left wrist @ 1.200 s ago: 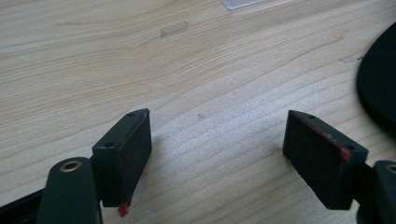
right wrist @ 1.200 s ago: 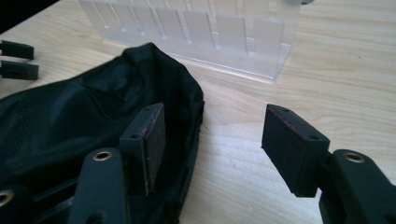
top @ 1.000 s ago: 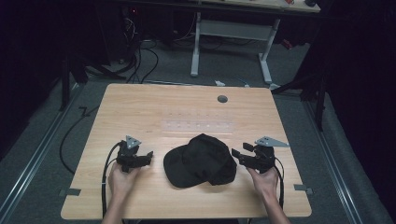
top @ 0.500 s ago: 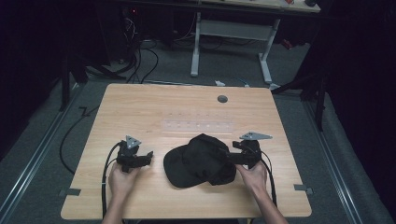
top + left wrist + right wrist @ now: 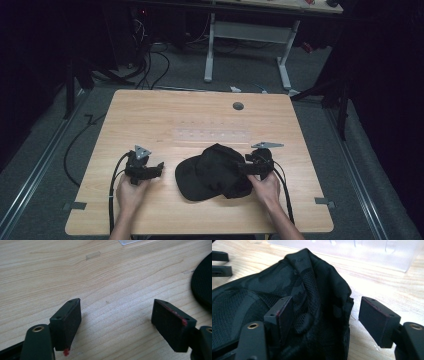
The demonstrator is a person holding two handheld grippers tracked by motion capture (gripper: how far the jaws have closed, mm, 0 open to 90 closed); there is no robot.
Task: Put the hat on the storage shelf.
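Dark floor with loose cables surrounds a pale wooden table (image 5: 150, 115), whose far half is bare but for a small round grommet (image 5: 238, 106) near the back edge and a clear plastic strip (image 5: 212, 135) lying flat at mid-table.

Just in front of that strip, in the near half and slightly right of centre, lies a black cap (image 5: 215, 171), its brim toward the near-left, its crown crumpled. The cap sits well in from every table edge, with open wood to its left and toward the near edge.

At the cap's right side is the right gripper (image 5: 250, 167), held in the person's right hand (image 5: 265, 190). In the right gripper view its jaws stand apart, with the cap's rear rim (image 5: 324, 302) and mesh lining between them: the left pad lies against the fabric, the right pad is clear of it over bare wood.

Left of the brim, apart from it, the left gripper (image 5: 156, 167) sits in the left hand (image 5: 131, 192). Its jaws are spread wide over empty wood, the brim's edge (image 5: 202, 285) just to the right.
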